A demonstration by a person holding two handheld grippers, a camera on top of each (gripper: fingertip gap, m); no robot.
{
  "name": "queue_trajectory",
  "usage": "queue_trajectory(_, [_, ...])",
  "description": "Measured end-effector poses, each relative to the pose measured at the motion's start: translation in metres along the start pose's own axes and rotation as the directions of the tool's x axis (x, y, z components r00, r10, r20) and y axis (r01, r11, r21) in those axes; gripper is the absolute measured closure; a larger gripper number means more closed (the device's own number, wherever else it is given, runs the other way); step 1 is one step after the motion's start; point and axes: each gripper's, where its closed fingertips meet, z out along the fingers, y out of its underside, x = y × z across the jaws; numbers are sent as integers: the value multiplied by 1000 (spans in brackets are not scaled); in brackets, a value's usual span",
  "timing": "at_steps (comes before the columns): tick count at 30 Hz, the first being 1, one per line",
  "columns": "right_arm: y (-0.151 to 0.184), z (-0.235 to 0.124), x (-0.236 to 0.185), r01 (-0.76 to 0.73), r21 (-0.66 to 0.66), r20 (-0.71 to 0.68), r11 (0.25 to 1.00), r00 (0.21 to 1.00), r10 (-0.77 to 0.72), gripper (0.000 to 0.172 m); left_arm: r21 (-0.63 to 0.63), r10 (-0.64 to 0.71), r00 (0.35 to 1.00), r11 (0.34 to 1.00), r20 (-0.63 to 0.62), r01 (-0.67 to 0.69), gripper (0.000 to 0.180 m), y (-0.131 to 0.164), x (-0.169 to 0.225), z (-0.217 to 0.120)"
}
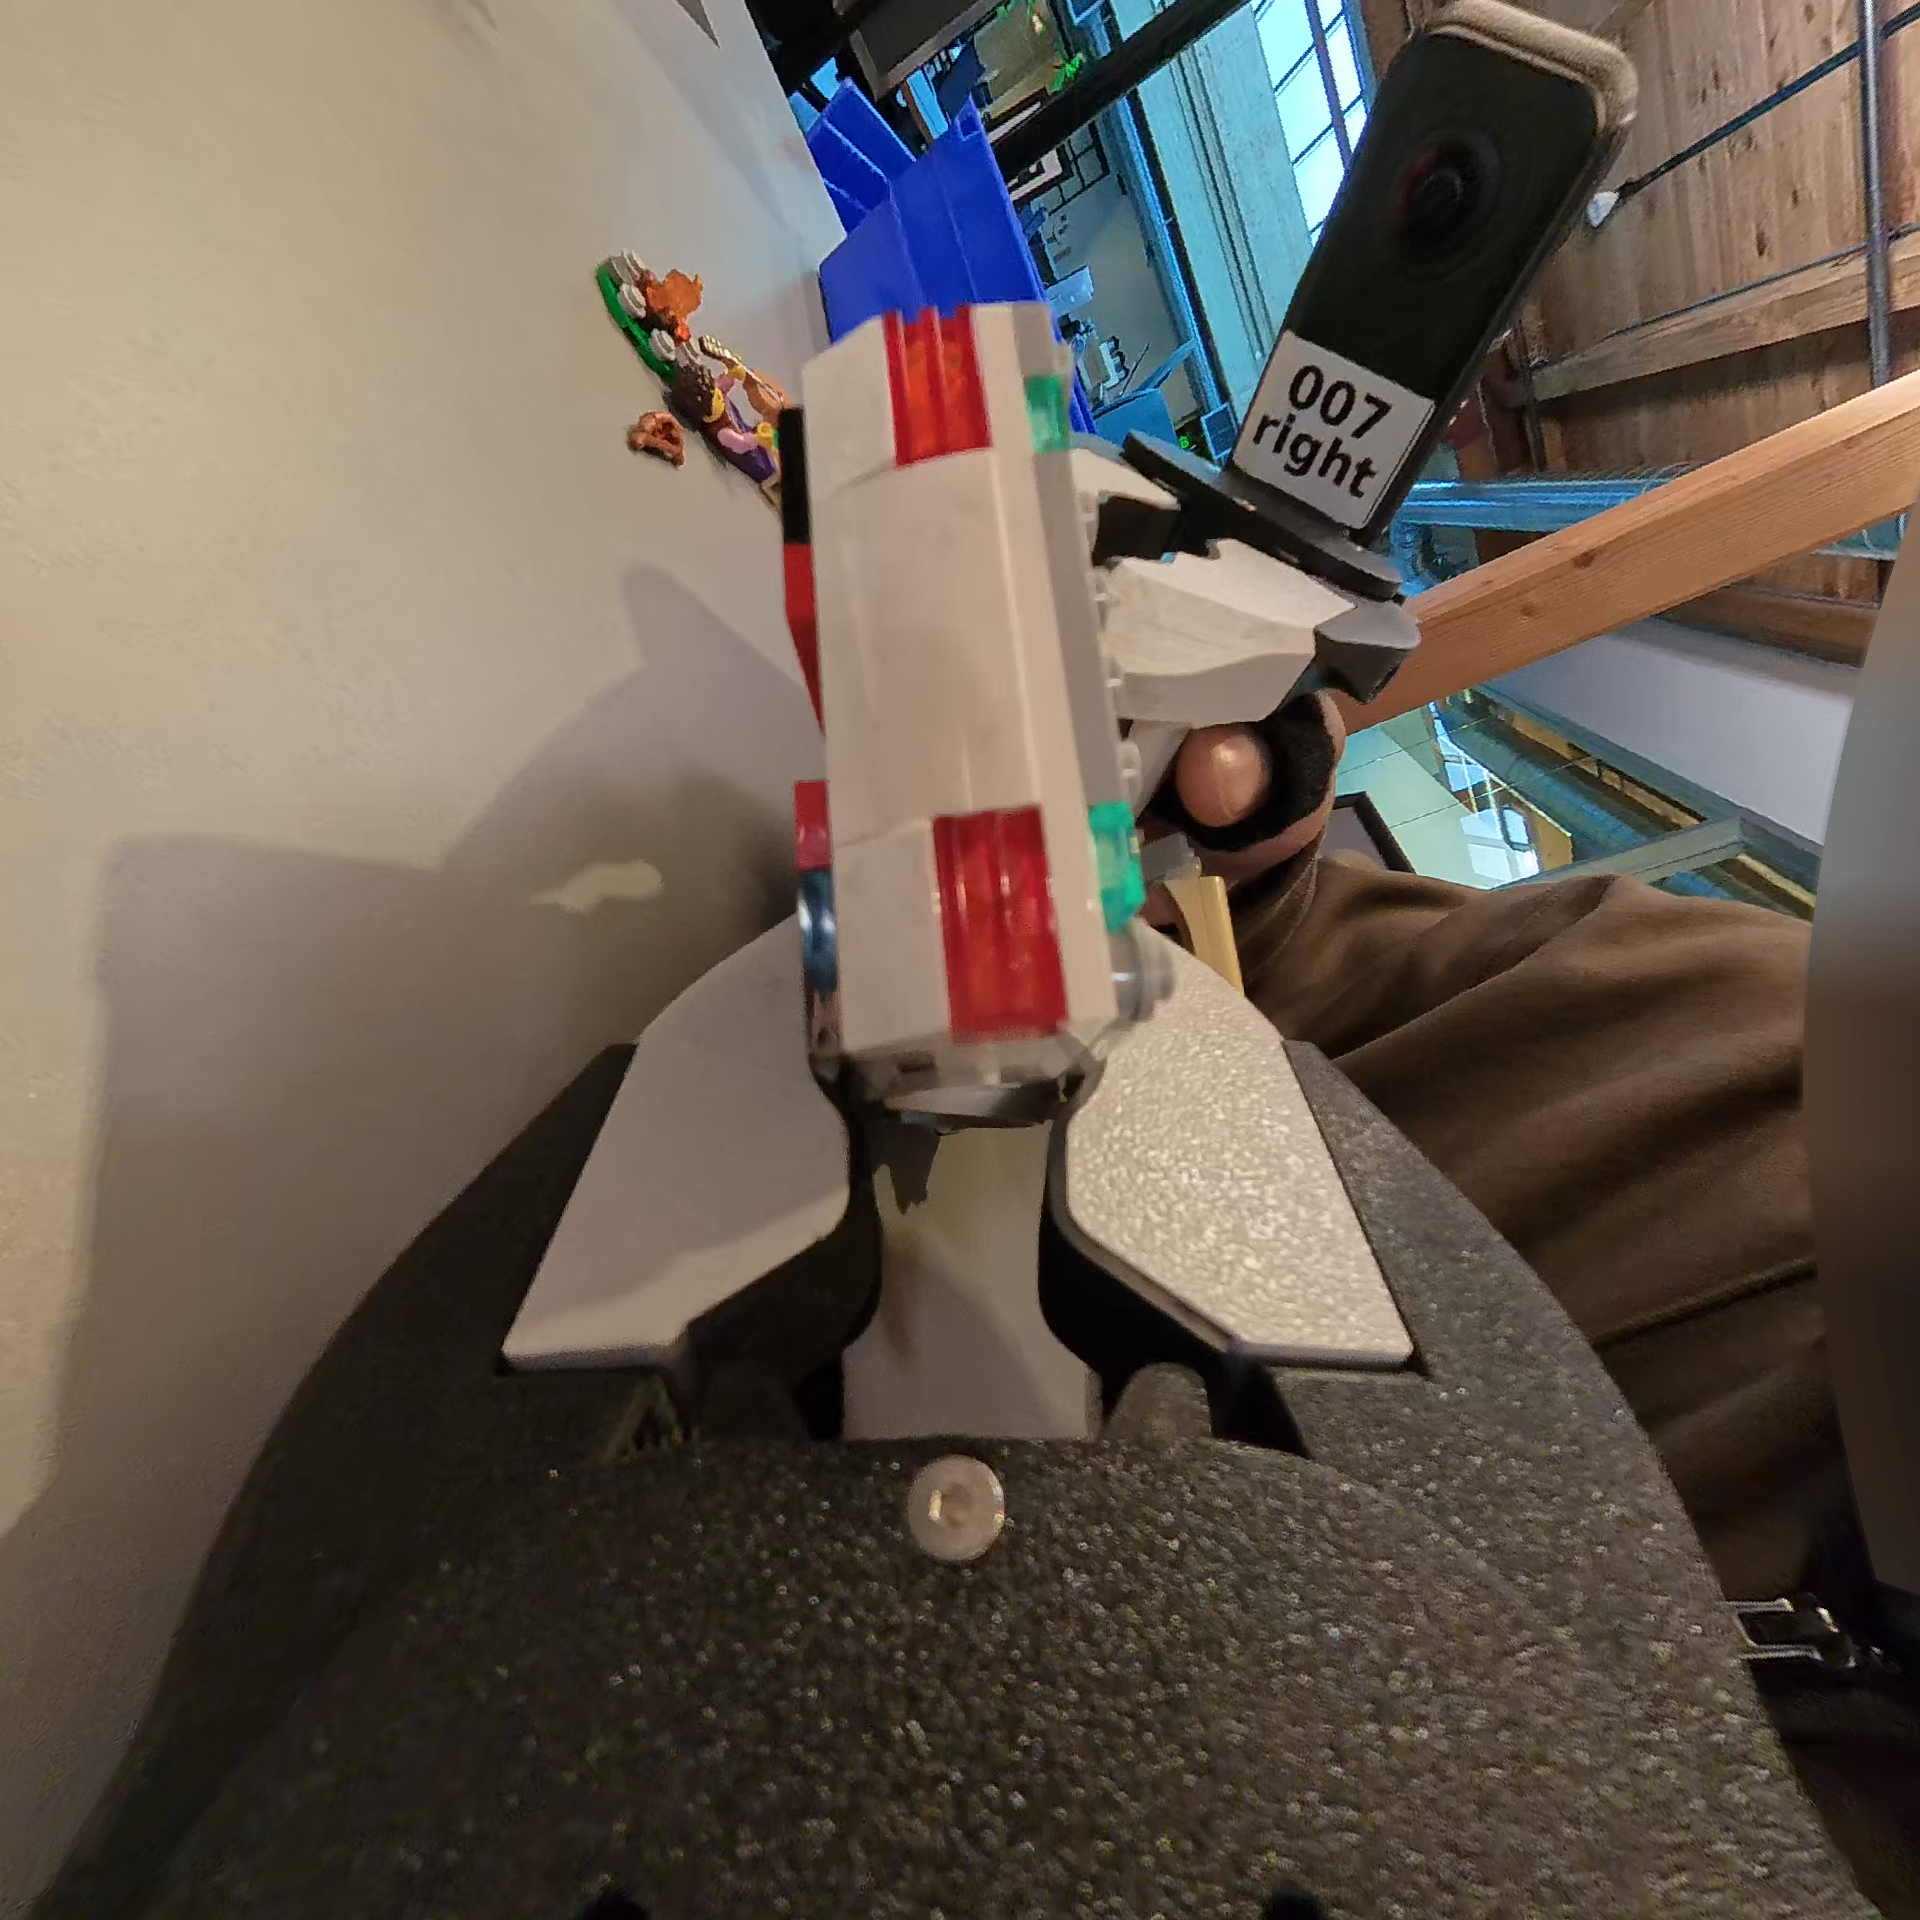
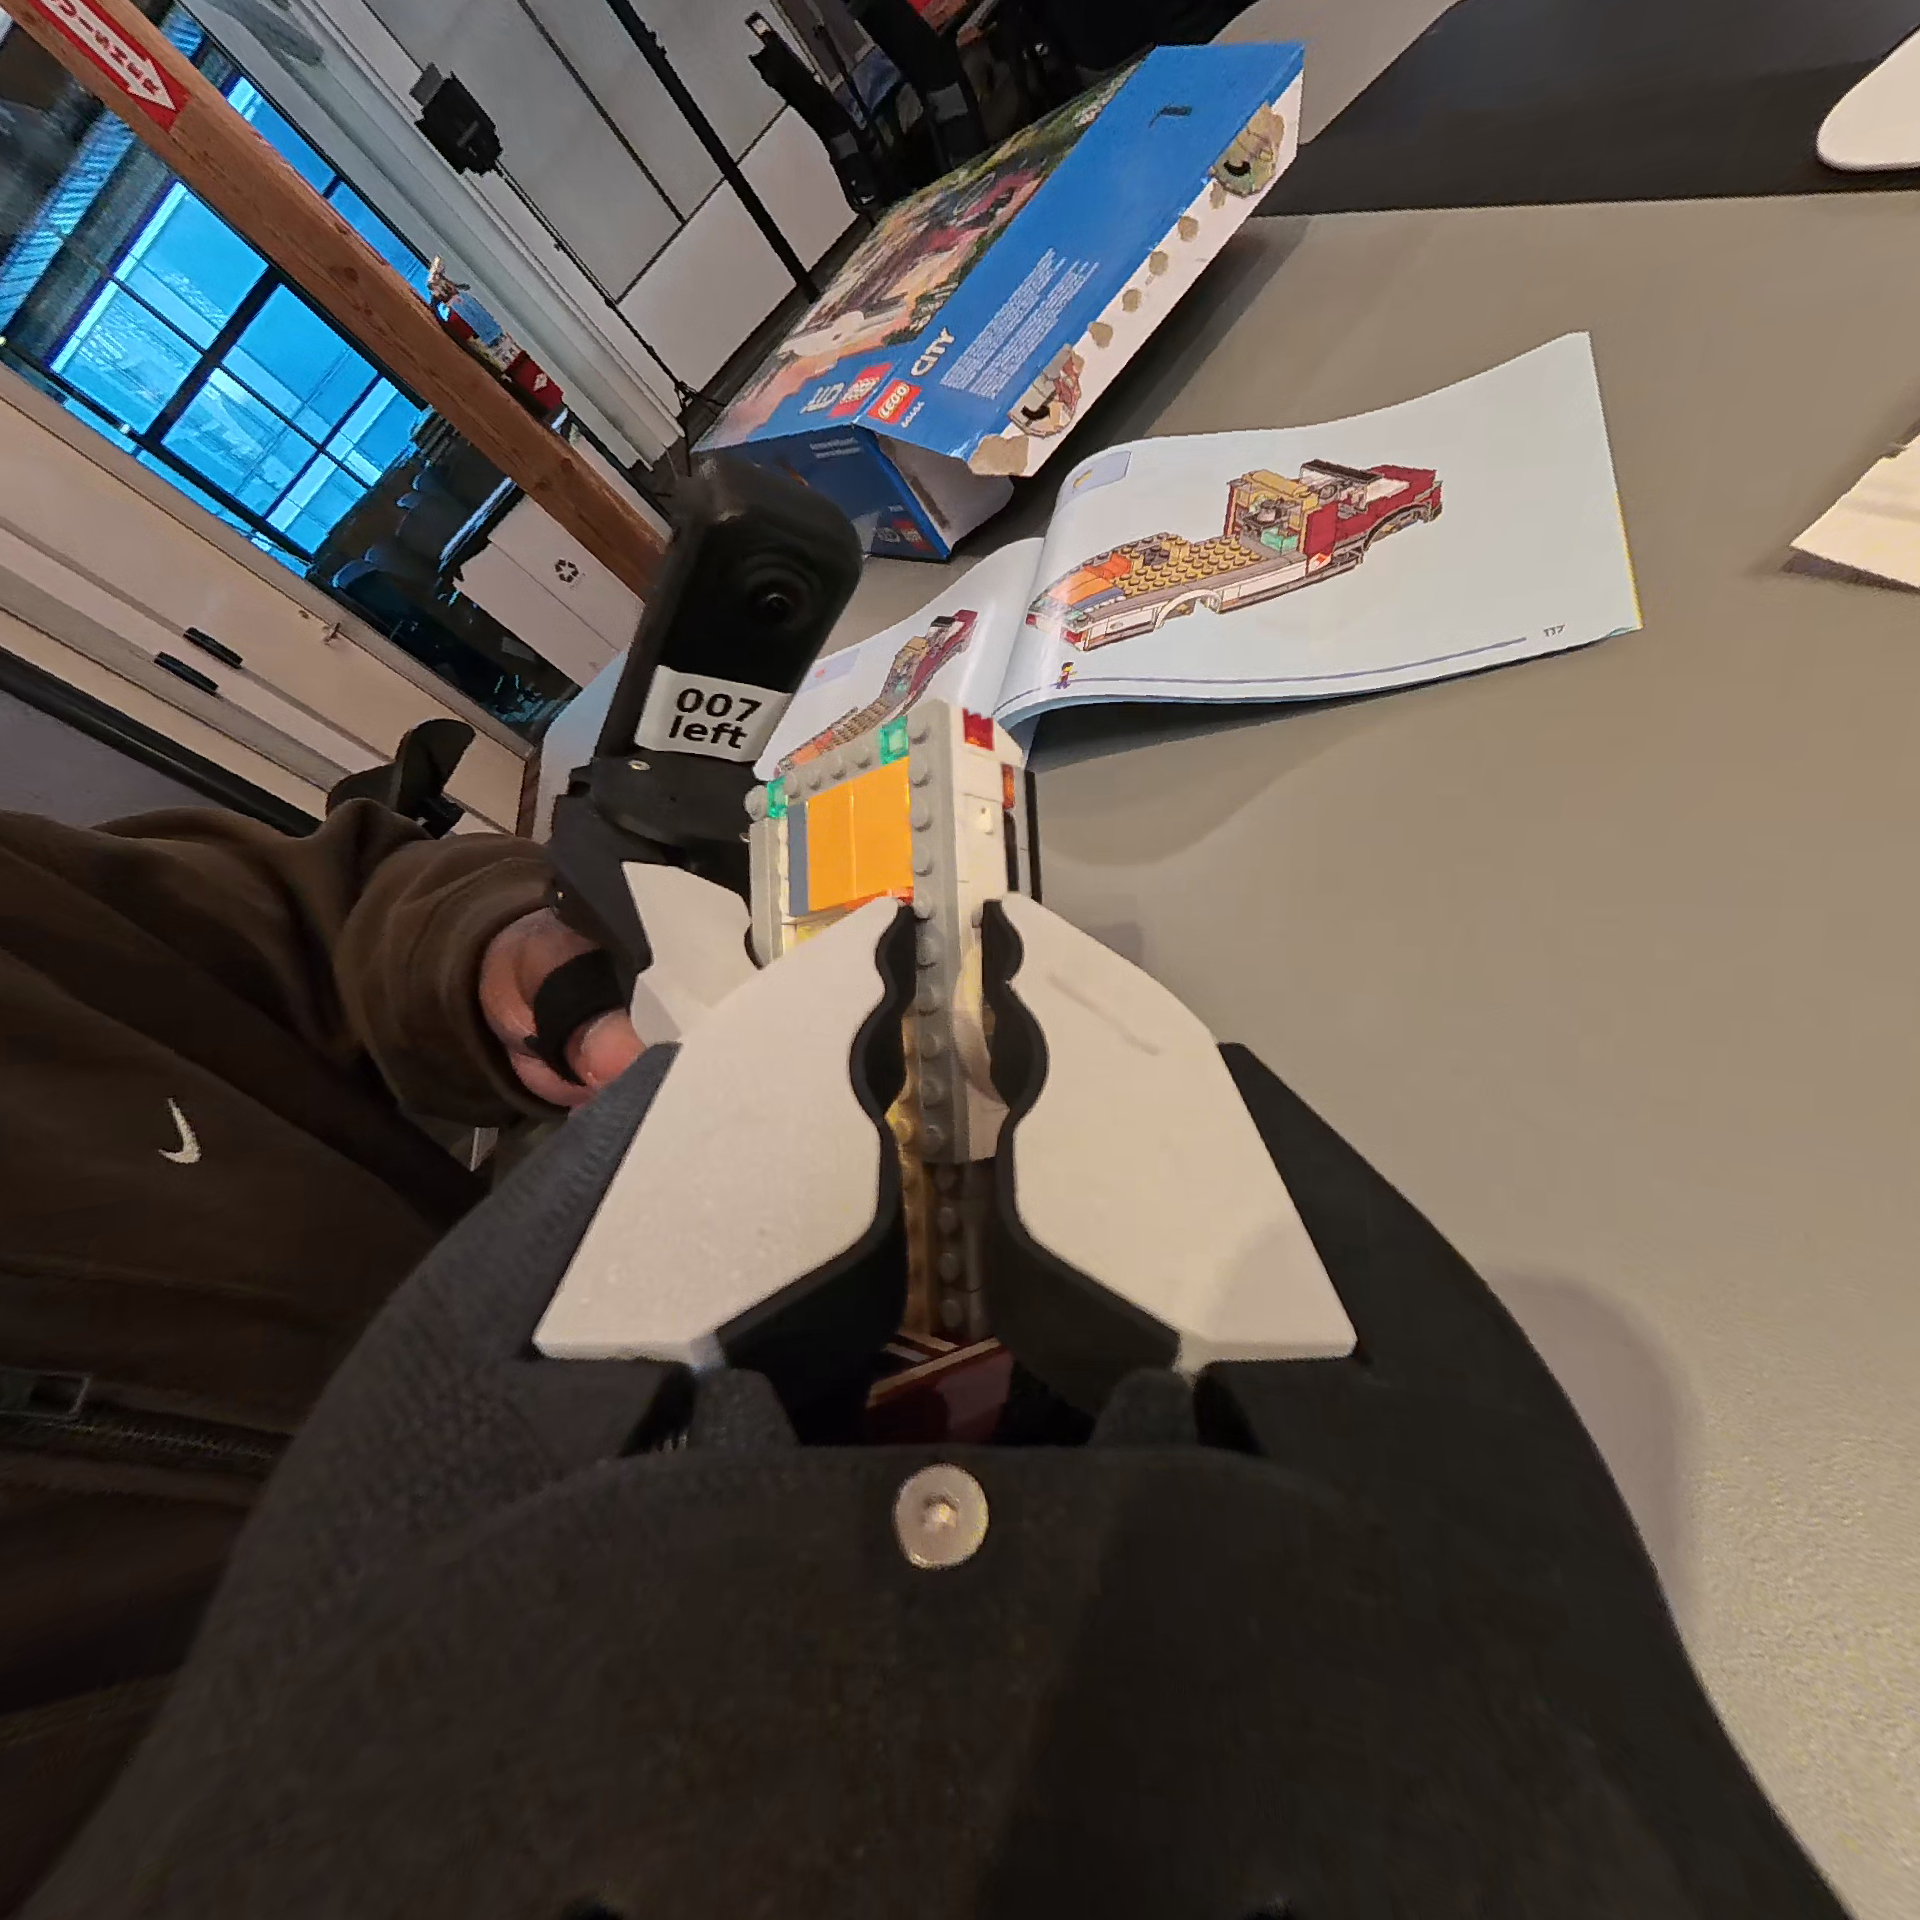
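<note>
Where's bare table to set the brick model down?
Bare grey table right of the brick model, below the open instruction booklet. Also bare left of the model in the left view. Crowded: booklet and blue box; minifigure bits by blue bins.

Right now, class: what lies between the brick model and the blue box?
In the right wrist view, the open instruction booklet lies on the table between the brick model and the blue box.

Toy figures (image 1: 707,374) on table (image 1: 312,520): too small and blurred to tell apart. Brick model (image 2: 914,831): lower end hidden between right gripper's (image 2: 940,914) fingers (image 2: 769,1122). Paper sheet (image 2: 1870,520) cut off at right edge.
</note>
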Motion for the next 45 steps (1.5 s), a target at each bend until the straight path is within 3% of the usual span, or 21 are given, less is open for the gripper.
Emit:
queue_trajectory(5, [0,2,3,-36,0,34,999,999,36,158,8,-103,993,995,-65,104,148,-4,0,-4])
queue_trajectory(8, [1,3,1,-34,-22,57,999,998,35,148,11,-126,990,992,-69,127,148,-5,-2,-5])
queue_trajectory(14, [4,3,0,46,-52,7,998,999,-46,142,18,-71,997,997,-34,71,147,-4,-2,-5])
queue_trajectory(22, [-4,-3,-10,36,-52,99,998,995,-30,129,-36,1,996,999,-91,-4,148,4,12,-2])
queue_trajectory(29, [2,-6,-23,70,-88,193,994,980,-52,131,-113,-6,977,993,-212,-18,148,14,30,0])
queue_trajectory(45, [2,-4,-24,12,-77,240,997,971,7,135,-125,12,980,991,-200,-38,148,15,27,-2])
